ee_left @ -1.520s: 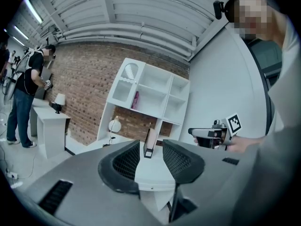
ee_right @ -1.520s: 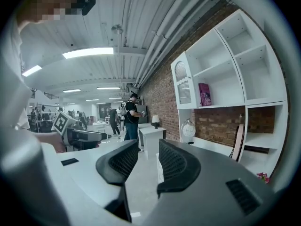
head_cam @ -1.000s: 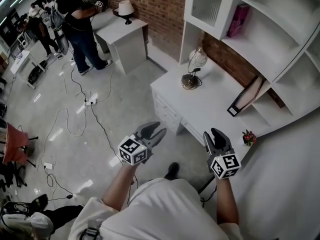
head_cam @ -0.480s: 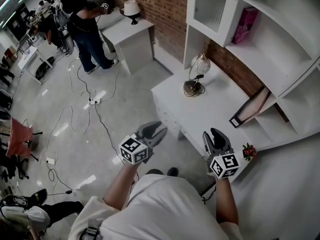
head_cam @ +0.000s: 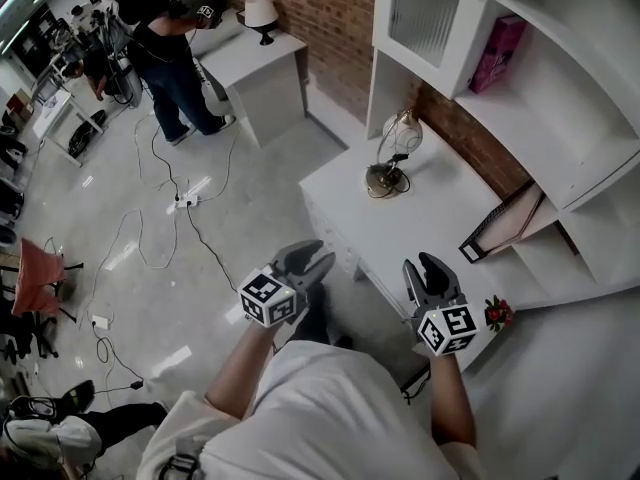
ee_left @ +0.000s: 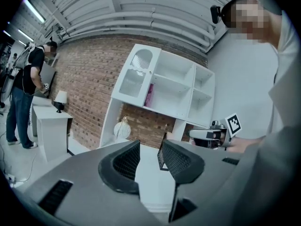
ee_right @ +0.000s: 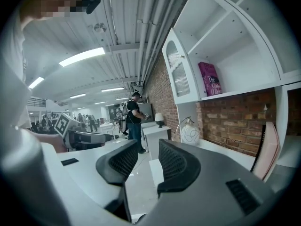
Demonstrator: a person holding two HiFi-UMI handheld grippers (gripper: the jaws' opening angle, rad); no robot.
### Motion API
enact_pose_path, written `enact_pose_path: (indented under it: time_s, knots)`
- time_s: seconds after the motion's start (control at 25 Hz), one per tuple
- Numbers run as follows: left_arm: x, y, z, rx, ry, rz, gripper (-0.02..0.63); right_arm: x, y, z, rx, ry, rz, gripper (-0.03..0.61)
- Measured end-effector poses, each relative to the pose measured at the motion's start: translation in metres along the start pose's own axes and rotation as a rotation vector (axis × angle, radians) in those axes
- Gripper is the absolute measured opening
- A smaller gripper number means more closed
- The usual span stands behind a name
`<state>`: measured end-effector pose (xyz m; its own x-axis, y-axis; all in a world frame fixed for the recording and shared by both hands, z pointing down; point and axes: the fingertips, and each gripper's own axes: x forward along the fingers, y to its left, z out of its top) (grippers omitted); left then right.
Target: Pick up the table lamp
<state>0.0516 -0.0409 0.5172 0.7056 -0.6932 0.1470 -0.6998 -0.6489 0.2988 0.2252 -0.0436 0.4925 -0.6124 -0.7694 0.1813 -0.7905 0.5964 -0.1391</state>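
The table lamp (head_cam: 391, 148), a white globe shade on a curved metal arm with a round dark base, stands at the back of the white desk (head_cam: 420, 223) by the brick wall. It also shows small in the left gripper view (ee_left: 122, 129) and the right gripper view (ee_right: 190, 133). My left gripper (head_cam: 308, 263) hangs over the floor in front of the desk's left corner, jaws apart with nothing between them. My right gripper (head_cam: 430, 274) hovers above the desk's near edge, also open and empty. Both are well short of the lamp.
A white hutch (head_cam: 520, 88) with shelves rises over the desk, a pink book (head_cam: 497, 38) on one shelf. A dark frame (head_cam: 500, 223) leans on the desk; a small red flower (head_cam: 497, 313) sits at its edge. Cables (head_cam: 180, 203) trail the floor. A person (head_cam: 160, 38) stands by a far table.
Both grippers have moved forward toward the desk, and the desk and lamp now sit slightly closer in the head view. The jaws kept the same gap.
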Motion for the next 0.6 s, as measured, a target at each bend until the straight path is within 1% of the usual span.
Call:
enact_pose_path:
  time_s: [0.2, 0.36, 0.6]
  knots:
    - [0.022, 0.03, 0.004, -0.005, 0.006, -0.016, 0.166, 0.034, -0.016, 0.003, -0.005, 0.009, -0.015, 0.15]
    - [0.044, 0.059, 0.016, 0.007, 0.015, -0.038, 0.166, 0.067, -0.028, 0.009, -0.005, 0.017, -0.027, 0.15]
    - [0.078, 0.103, 0.033, 0.0, 0.024, -0.081, 0.166, 0.116, -0.044, 0.019, 0.006, 0.031, -0.057, 0.15]
